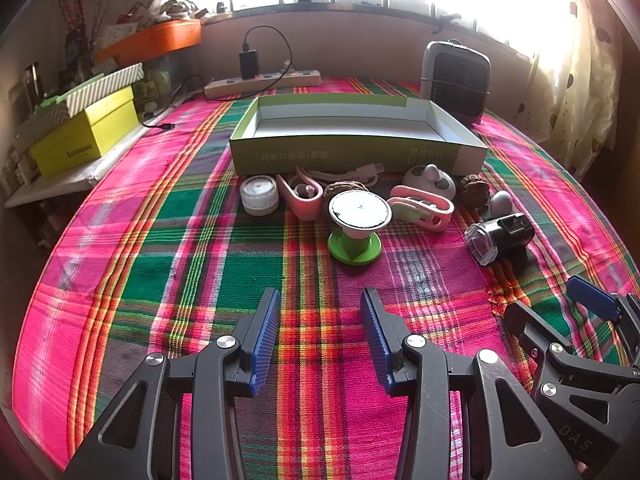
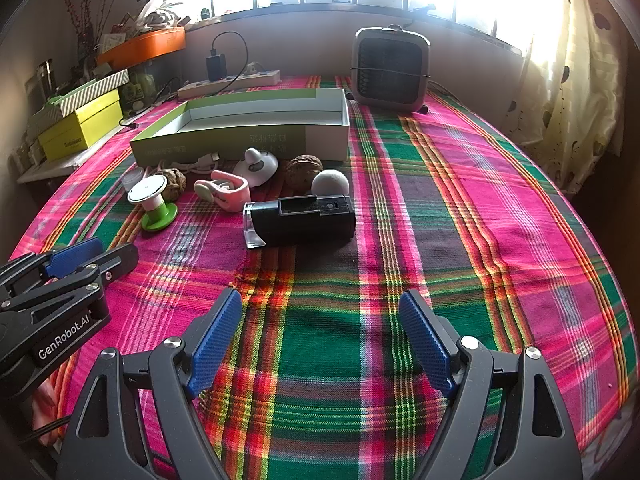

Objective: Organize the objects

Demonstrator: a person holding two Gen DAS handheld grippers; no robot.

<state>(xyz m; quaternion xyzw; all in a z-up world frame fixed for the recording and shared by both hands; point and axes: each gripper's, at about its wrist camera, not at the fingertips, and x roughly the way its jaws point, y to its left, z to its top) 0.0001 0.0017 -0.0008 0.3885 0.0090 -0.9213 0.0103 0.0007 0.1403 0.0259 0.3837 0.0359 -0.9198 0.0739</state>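
A shallow green-and-white cardboard box (image 1: pixel 356 152) (image 2: pixel 240 140) lies open and bare inside at the middle of the plaid cloth. In front of it lie small items: a white jar (image 1: pixel 259 195), pink clips (image 1: pixel 424 208) (image 2: pixel 226 190), a green-based white stand (image 1: pixel 358 220) (image 2: pixel 154 200), two walnuts (image 1: pixel 475 190) (image 2: pixel 304 168), a white cable (image 1: pixel 352 174), a white round gadget (image 1: pixel 430 182) (image 2: pixel 256 164), a grey egg shape (image 2: pixel 330 182) and a black device with a clear cap (image 1: pixel 500 238) (image 2: pixel 304 220). My left gripper (image 1: pixel 320 300) (image 2: pixel 92 254) is open and holds nothing. My right gripper (image 2: pixel 320 304) (image 1: pixel 552 300) stands wide open, nothing between its fingers.
A small grey heater (image 1: pixel 456 80) (image 2: pixel 390 72) stands behind the box at the right. A power strip (image 1: pixel 262 82) with a plugged charger lies at the back. Yellow and striped boxes (image 1: pixel 84 128) sit on a side shelf at the left. Curtains (image 2: pixel 560 100) hang at the right.
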